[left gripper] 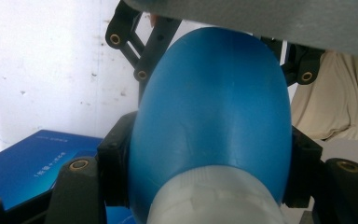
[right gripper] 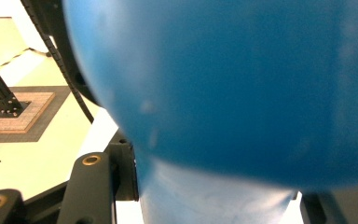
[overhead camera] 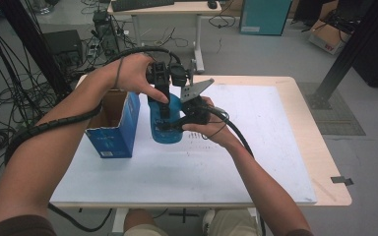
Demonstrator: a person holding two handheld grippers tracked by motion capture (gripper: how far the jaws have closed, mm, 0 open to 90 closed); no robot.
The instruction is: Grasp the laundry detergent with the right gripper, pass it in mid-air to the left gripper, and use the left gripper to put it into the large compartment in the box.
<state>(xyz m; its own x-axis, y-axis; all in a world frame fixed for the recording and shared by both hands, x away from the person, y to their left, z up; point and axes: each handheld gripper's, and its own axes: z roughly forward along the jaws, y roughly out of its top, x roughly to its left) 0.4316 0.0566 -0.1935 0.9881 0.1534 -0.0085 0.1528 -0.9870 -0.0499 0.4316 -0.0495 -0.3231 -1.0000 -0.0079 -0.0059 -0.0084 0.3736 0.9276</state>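
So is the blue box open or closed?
Open. In the high view the blue box shows its brown inside from above, with no lid over it.

Even, fairly bright room light falls from above in the high view, leaving the white table [overhead camera: 256,147] pale and washed with a soft sheen; shadows are weak, a faint one under the blue box [overhead camera: 115,130]. The picture is slightly soft and bends at its edges (wide lens).

In the left gripper view the blue bottle [left gripper: 214,116] between the fingers is reasonably sharp, with gentle highlights along its curve.

In the right gripper view the bottle [right gripper: 233,84], pressed close above the fingers, is blurred, out of focus; the floor beyond is bright.
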